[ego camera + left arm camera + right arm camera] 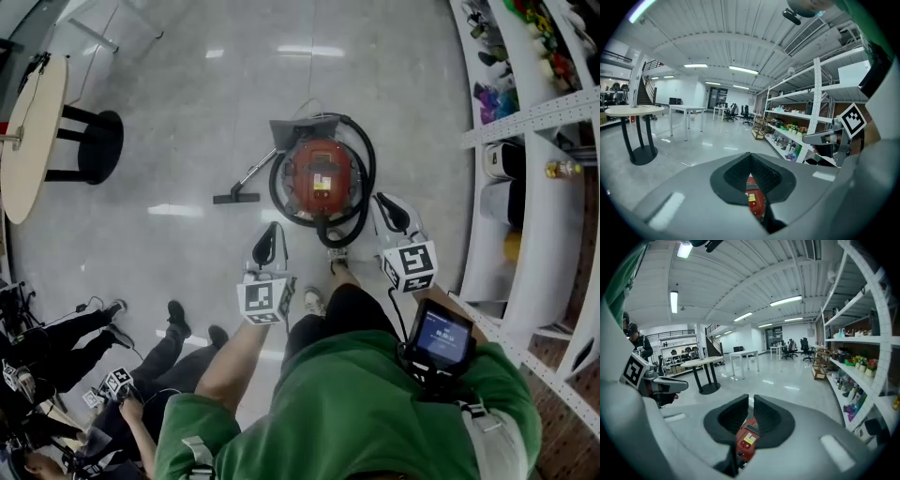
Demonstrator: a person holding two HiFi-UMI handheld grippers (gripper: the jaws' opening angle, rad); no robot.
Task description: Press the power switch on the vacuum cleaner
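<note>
Both arms reach forward and down, left gripper (pixel 750 158) closed and empty, right gripper (pixel 751 403) barely parted.

Head view: set on the head, facing forward and steeply down from standing height. In frame: vacuum cleaner (pixel 323 178) at centre, left gripper (pixel 270 246) and right gripper (pixel 394 214) just below it, shelves (pixel 534 122) at right, round table (pixel 28 131) at left.

Left gripper view: riding on the left gripper (pixel 751 157), looking along the jaws across the hall. Vacuum cleaner (pixel 756 201) close below. Shared with head view: round table (pixel 633 111), shelves (pixel 806 117), right gripper (pixel 815 137).

Right gripper view: riding on the right gripper (pixel 751 399), same facing. Vacuum cleaner (pixel 746 441) close below. Shared: round table (pixel 705 362), shelves (pixel 862 338), left gripper (pixel 677 386).
</note>
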